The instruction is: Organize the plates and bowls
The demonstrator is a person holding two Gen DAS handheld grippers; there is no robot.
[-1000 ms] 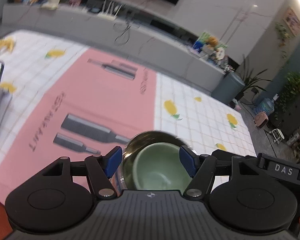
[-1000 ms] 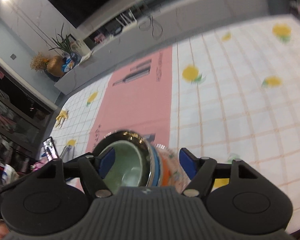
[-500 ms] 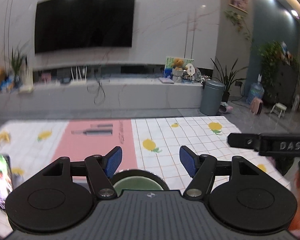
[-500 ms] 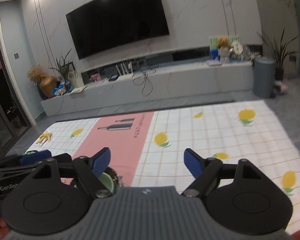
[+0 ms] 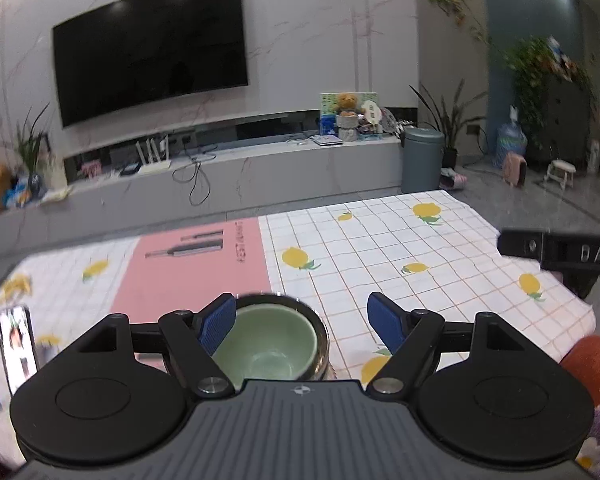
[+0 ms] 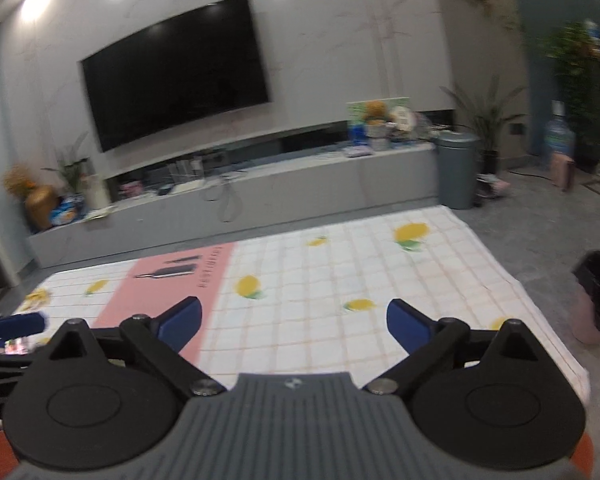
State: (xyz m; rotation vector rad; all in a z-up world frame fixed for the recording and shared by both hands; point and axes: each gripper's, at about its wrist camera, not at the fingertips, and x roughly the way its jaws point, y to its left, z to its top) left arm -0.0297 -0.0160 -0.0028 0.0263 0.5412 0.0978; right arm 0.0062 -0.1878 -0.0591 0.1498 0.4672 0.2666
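The left claw (image 5: 301, 318) is released, its jaws opening, blue pads spread wide. Between them, low in the left wrist view and close to the left pad, stands a green bowl (image 5: 266, 346) nested inside a larger dark-rimmed metal bowl (image 5: 320, 330). The right pad is clear of the stack; whether the left pad touches the rim cannot be told. The stack rests on the tabletop (image 5: 400, 248), which is covered with a white checked cloth printed with yellow lemons, just right of a pink mat (image 5: 188, 276) bearing pictures of bottles. A phone (image 5: 17, 342) with a lit screen lies at the left edge of the cloth.

The right claw (image 6: 294, 323) is also released, its jaws opening, with nothing between them but bare cloth. In the left wrist view part of the right claw's black body juts in from the right edge, over the far right of the tabletop.

Beyond the tabletop a long grey cabinet (image 5: 260, 176) runs under a wall-mounted TV (image 5: 150, 46), with a grey bin (image 5: 422, 159) at its right end.
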